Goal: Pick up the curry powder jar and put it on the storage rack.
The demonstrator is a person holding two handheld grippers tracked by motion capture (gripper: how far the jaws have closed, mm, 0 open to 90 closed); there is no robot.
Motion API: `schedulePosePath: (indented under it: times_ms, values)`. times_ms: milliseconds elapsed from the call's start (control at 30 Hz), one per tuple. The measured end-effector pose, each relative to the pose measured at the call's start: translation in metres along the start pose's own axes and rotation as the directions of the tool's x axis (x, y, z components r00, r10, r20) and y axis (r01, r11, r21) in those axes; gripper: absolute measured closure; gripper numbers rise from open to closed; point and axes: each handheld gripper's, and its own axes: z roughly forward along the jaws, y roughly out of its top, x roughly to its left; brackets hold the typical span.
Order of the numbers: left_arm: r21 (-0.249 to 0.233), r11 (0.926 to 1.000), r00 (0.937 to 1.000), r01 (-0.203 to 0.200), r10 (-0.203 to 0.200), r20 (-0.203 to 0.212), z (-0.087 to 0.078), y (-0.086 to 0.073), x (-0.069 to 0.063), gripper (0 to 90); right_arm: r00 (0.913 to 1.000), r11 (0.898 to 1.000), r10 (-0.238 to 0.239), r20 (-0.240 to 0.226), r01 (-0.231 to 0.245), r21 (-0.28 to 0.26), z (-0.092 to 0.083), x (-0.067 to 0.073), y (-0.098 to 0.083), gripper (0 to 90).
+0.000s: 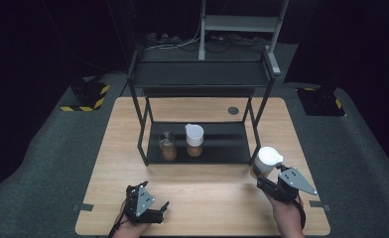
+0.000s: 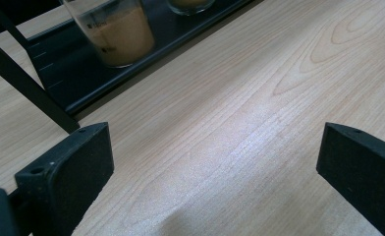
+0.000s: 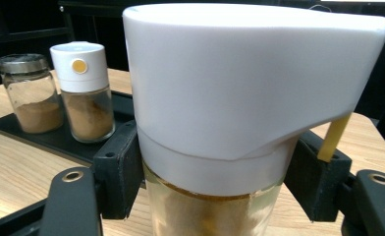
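Dark room, grey carpet, a light wooden desk (image 1: 202,198) in the middle. On the desk's far half, a black two-level rack (image 1: 200,74) serving as landmark.

On the rack's lower tray (image 1: 222,144), toward its left: a glass jar with a metal lid (image 1: 167,146), part full of brown powder; touching or just beside it on the right, a glass shaker with a white cap (image 1: 194,140), an orange dot on the cap seen in the right gripper view, also holding brown powder.

Just off the rack's front right corner, above the desk: a glass dispenser with a white spouted lid (image 1: 267,161), amber-brown contents visible through the glass in the right gripper view, a thin yellow strip hanging under the spout. Clamped at both sides by the right claw (image 1: 263,179), jaws pressed to the body just under the lid.

In front of the rack's left leg, near the desk's front edge: the left claw (image 1: 155,210), low over bare wood, jaws spread wide with nothing between them.
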Motion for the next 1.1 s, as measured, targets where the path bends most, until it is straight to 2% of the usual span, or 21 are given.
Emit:
schedulePosePath:
  times_ms: [1100]
  values:
    - [-0.003, 1.0000, 1.0000, -0.002, 0.002, 0.007, 0.000, 0.000, 0.001, 0.9, 0.9977, 1.000, -0.016, -0.066, 0.016, 0.003, 0.027, 0.016, 0.016, 30.5]
